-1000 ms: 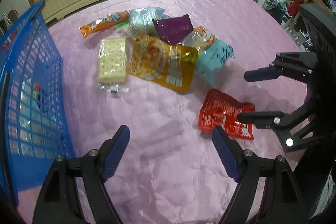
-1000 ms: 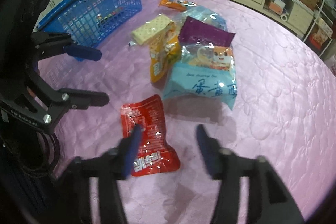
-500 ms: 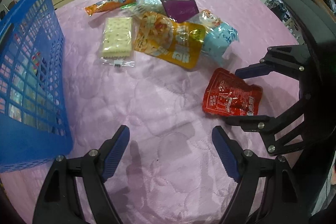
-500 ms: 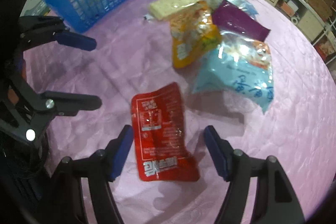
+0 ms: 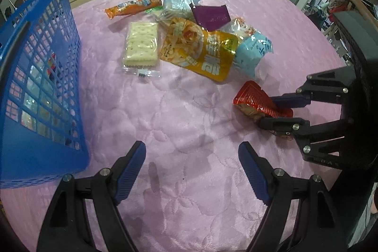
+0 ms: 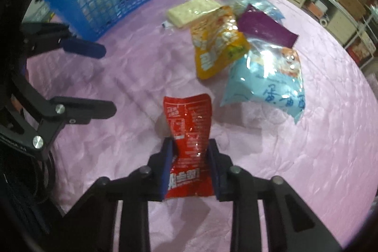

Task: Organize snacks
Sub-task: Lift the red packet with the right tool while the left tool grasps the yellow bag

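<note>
1. Basket point(image 5: 42, 77) sits far left, snacks already inside; likely the drop target.
2. Left gripper point(image 5: 192, 171) hangs wide, empty, over bare cloth point(image 5: 179, 115), clear of the pick.
3. Snack pile point(image 5: 200, 49) waits mid-table.
4. Right gripper point(image 6: 190, 164) has just closed, pinching the red pouch point(image 6: 189, 124) crumpled between its pads; lifted or not, can't tell.

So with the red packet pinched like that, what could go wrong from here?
1. The right gripper has just closed on the red packet, which buckles between the pads; slick film might slip out on lifting.
2. The blue basket sits across the table with the open left gripper between, so the carry could clip it.
3. The light blue bag lies close by; a sweeping lift might drag it.
</note>
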A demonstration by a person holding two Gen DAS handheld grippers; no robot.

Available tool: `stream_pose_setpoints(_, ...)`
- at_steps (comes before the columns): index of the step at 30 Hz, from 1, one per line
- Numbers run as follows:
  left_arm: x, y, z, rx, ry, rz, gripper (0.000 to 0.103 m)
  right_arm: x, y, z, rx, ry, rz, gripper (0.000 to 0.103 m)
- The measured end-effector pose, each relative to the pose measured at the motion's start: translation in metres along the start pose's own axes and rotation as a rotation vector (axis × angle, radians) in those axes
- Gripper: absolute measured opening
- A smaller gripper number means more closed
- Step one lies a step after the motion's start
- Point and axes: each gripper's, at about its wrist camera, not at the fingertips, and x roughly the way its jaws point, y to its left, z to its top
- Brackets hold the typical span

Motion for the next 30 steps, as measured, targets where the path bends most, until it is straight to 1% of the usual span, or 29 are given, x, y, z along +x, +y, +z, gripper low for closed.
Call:
stream_pose_setpoints(1, -0.001, 0.000, 0.001, 0.001, -0.003, 0.002, 0.079, -0.002, -0.004, -0.002, 0.027, -0.016, 0.002, 0.027)
stream_pose_setpoints(5, -0.006, 0.000, 0.012, -0.002, -0.021, 0.007, 0.079, -0.011, -0.023, -0.007, 0.124, -0.045, 0.019, 0.027)
stream_pose_setpoints(8, -0.007, -0.001, 0.028, -0.011, -0.026, 0.010, 0.079, -0.025, -0.038, -0.011, 0.183, -0.089, 0.034, 0.027)
stream_pose_setpoints(10, -0.006, 0.000, 0.039, -0.025, -0.036, 0.012, 0.079, -0.034, -0.043, -0.012, 0.198, -0.117, 0.023, 0.027)
stream_pose_setpoints(14, -0.003, 0.001, 0.064, -0.061, -0.053, -0.008, 0.079, -0.049, -0.058, -0.008, 0.217, -0.158, -0.039, 0.027)
stream_pose_setpoints(15, 0.000, -0.001, 0.072, -0.049, -0.055, -0.012, 0.079, -0.049, -0.062, -0.007, 0.222, -0.165, -0.053, 0.027)
stream_pose_setpoints(17, 0.008, -0.006, 0.081, -0.006, -0.045, 0.007, 0.079, -0.053, -0.071, -0.001, 0.247, -0.178, -0.082, 0.027)
stream_pose_setpoints(19, 0.019, -0.015, 0.089, 0.075, -0.037, 0.040, 0.079, -0.053, -0.078, 0.005, 0.276, -0.192, -0.099, 0.027)
stream_pose_setpoints(22, 0.035, -0.020, 0.094, 0.145, -0.011, 0.066, 0.079, -0.051, -0.084, 0.009, 0.305, -0.209, -0.094, 0.027)
stream_pose_setpoints(25, 0.048, -0.019, 0.099, 0.161, 0.007, 0.074, 0.079, -0.046, -0.087, 0.009, 0.324, -0.220, -0.098, 0.027)
stream_pose_setpoints(28, 0.056, -0.023, 0.102, 0.179, -0.001, 0.069, 0.079, -0.041, -0.095, 0.010, 0.353, -0.224, -0.096, 0.027)
stream_pose_setpoints(30, 0.064, -0.025, 0.106, 0.195, -0.004, 0.104, 0.079, -0.038, -0.098, 0.011, 0.375, -0.231, -0.085, 0.027)
